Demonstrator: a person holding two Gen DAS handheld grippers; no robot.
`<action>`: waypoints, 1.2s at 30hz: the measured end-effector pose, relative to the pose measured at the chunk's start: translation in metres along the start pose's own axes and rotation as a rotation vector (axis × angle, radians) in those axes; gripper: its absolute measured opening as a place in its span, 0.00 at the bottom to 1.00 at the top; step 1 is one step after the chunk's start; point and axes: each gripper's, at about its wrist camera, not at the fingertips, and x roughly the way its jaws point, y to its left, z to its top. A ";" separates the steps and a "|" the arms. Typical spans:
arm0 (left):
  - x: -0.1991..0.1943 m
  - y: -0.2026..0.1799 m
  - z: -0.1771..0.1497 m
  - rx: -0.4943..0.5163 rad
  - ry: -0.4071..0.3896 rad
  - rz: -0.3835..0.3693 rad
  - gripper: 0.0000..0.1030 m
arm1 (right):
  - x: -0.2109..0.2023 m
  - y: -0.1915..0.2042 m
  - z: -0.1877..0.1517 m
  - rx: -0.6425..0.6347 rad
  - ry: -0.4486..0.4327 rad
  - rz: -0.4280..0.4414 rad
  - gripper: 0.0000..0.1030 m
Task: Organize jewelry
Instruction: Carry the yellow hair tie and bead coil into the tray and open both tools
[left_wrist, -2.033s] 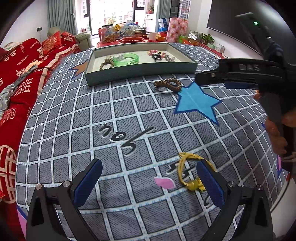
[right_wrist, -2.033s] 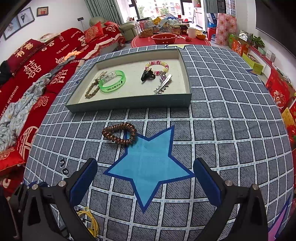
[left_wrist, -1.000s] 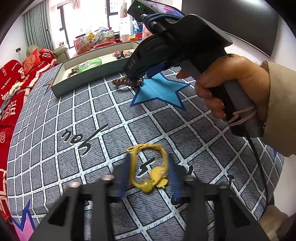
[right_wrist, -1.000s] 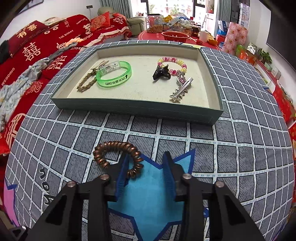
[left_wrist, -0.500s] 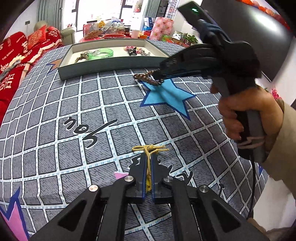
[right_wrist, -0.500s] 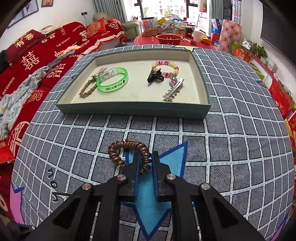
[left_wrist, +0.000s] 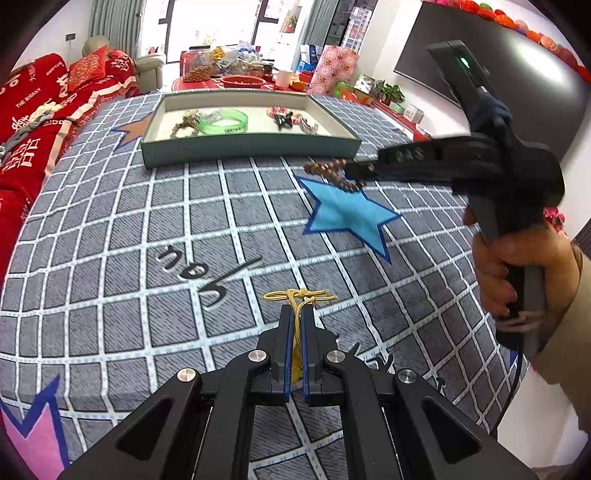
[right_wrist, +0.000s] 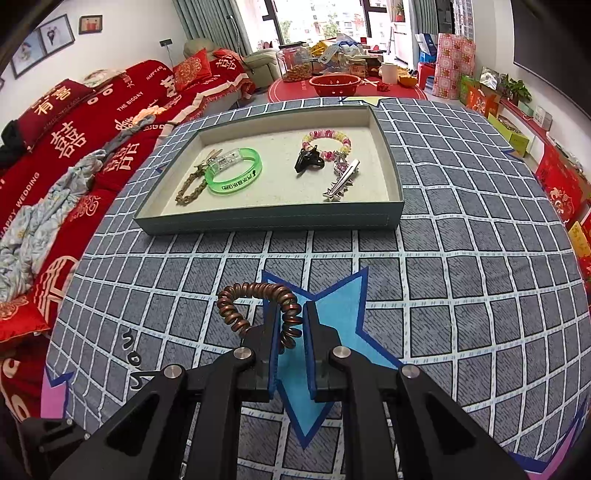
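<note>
Grey checked cloth (right_wrist: 461, 258), red sofa (right_wrist: 74, 122)

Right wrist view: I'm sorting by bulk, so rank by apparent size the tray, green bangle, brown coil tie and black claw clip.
1. tray
2. green bangle and brown coil tie: alike; the tie is nearer, so unsure
3. black claw clip

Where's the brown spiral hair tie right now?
In the right wrist view, the brown spiral hair tie is clamped in the right gripper, over the blue star, near the tray.
</note>
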 end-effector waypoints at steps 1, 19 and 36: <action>-0.001 0.001 0.002 0.000 -0.004 0.002 0.16 | -0.002 -0.001 -0.001 0.005 -0.002 0.006 0.13; -0.020 0.027 0.064 -0.014 -0.106 0.039 0.16 | -0.024 -0.015 0.004 0.048 -0.033 0.034 0.13; 0.006 0.067 0.144 -0.047 -0.137 0.097 0.16 | -0.025 -0.023 0.077 0.054 -0.090 0.003 0.13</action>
